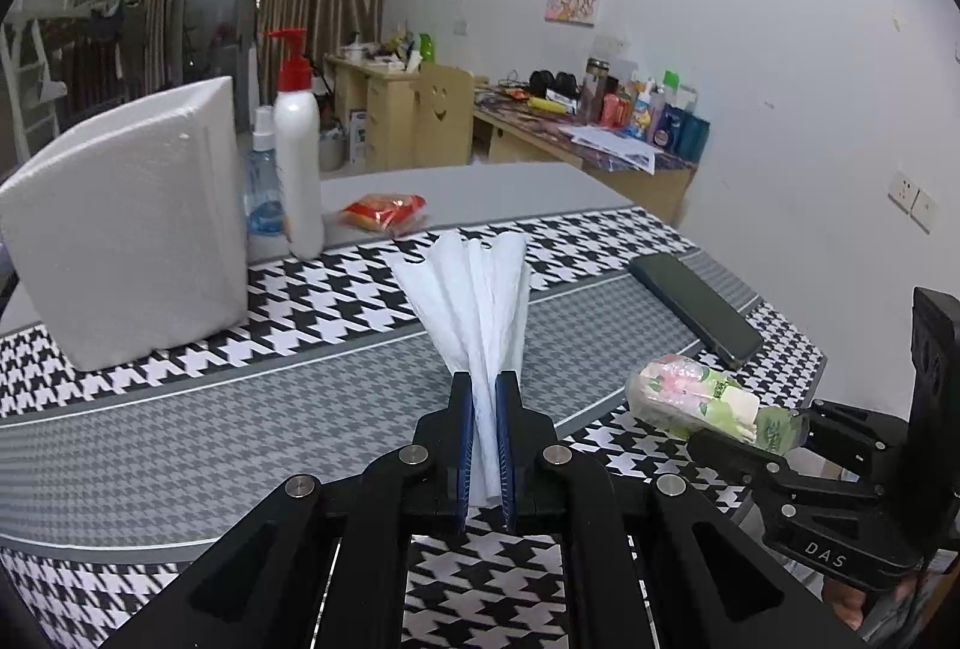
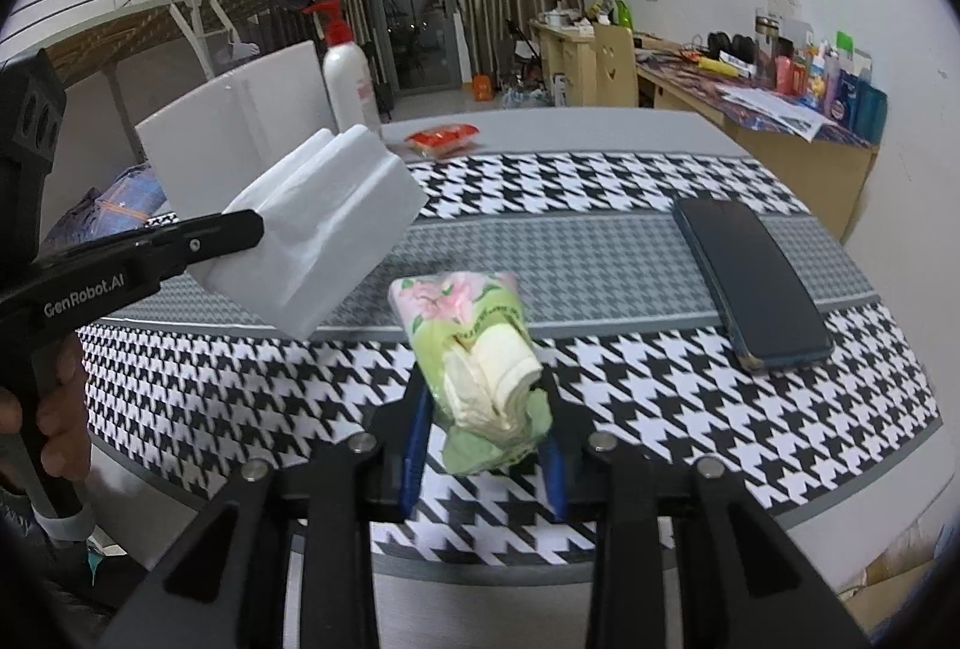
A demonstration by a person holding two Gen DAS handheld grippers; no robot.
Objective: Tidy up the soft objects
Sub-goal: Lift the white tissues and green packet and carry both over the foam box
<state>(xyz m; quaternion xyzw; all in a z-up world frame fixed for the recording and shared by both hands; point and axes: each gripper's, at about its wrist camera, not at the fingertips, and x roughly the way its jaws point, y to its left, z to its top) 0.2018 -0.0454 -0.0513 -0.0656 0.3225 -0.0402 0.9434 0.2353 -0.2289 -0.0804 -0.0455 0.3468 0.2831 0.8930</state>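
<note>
My left gripper is shut on a folded white paper tissue, which fans out above the jaws; in the right wrist view the tissue is held up over the table's left side. My right gripper is shut on a green floral tissue pack, held just above the houndstooth cloth; the pack also shows in the left wrist view at the right. A red snack packet lies at the far side of the table.
A white foam box stands at the left with a white pump bottle and a small spray bottle behind it. A dark phone lies at the right. The houndstooth cloth covers the table.
</note>
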